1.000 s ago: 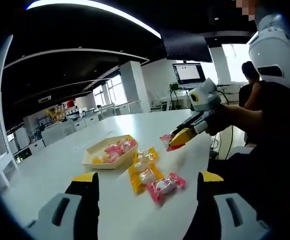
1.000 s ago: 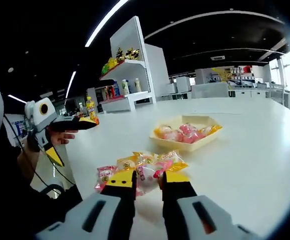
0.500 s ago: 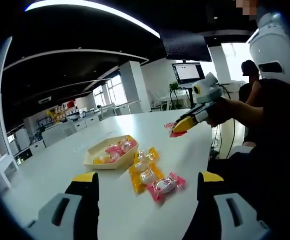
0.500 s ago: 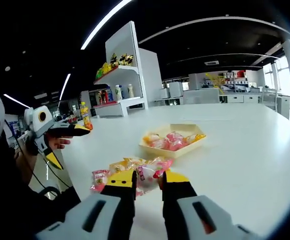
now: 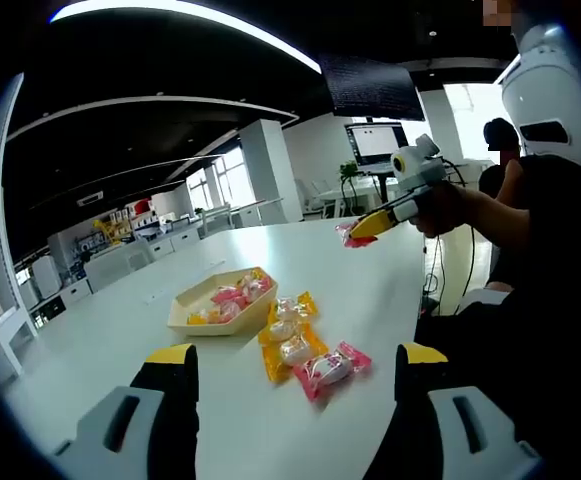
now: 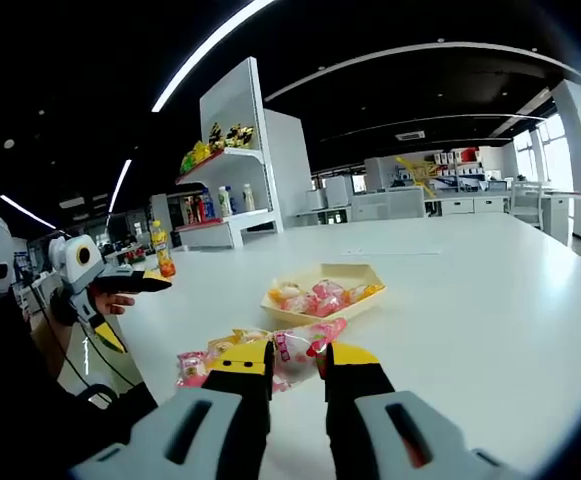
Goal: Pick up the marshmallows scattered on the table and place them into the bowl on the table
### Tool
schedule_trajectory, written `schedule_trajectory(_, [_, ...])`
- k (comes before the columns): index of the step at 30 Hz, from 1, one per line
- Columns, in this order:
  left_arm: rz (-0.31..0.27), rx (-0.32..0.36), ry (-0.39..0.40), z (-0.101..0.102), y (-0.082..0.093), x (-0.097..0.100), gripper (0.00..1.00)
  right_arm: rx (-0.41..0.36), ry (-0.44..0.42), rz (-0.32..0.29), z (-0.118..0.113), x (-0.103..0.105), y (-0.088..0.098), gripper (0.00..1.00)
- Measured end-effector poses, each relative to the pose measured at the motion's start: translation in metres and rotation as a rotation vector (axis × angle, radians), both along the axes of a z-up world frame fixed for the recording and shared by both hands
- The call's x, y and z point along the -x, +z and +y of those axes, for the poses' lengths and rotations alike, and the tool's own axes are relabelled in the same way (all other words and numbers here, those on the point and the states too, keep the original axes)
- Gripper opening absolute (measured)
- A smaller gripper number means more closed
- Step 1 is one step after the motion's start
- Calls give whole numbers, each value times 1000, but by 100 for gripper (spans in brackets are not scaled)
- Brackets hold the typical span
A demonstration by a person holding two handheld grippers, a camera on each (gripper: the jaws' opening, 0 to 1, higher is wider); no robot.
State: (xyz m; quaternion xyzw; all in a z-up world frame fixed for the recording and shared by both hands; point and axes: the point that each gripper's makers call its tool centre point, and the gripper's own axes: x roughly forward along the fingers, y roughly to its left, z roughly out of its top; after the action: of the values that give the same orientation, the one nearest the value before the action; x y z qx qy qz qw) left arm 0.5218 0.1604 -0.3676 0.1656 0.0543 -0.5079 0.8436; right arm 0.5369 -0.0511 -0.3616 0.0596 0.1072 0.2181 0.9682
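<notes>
Between the yellow-tipped jaws of the right gripper (image 6: 294, 360), in the right gripper view, a pink-wrapped marshmallow (image 6: 300, 347) is pinched; its long axis runs crosswise to the jaws, one crimped end sticking out up and to the right. Just behind it on the white counter (image 6: 470, 300) lie more wrapped marshmallows (image 6: 205, 358), and farther off the cream bowl (image 6: 322, 295) holds several pink and yellow packets. At the left of that view a hand holds the left gripper (image 6: 135, 285) level over the counter's edge; its jaw gap cannot be made out from there.

Seen from the left gripper view, that gripper's own jaws stand wide apart with nothing between them (image 5: 295, 365). Just ahead lies a pink packet (image 5: 330, 365), with yellow ones (image 5: 288, 335) beyond, strung in a line toward the bowl (image 5: 220, 308). This view alone shows the right gripper (image 5: 368, 228) from the side, carrying its pink packet (image 5: 355, 238) in the air, well clear of the counter (image 5: 120, 330).

Compared with a second ago, the right gripper and its packet sit higher and farther from the pile, and the bowl looks smaller from the right gripper.
</notes>
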Motion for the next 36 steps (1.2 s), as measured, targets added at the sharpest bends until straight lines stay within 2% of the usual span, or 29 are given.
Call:
schedule_trajectory(8, [-9, -8, 4, 1, 1, 0, 80, -20, -31, -10, -16, 4, 7, 18])
schedule_trajectory(12, [5, -9, 10, 1, 0, -1, 79, -30, -41, -9, -19, 5, 8, 18])
schedule_trajectory(36, [-11, -22, 15, 2, -1, -3, 79, -57, -37, 4, -16, 2, 8, 19])
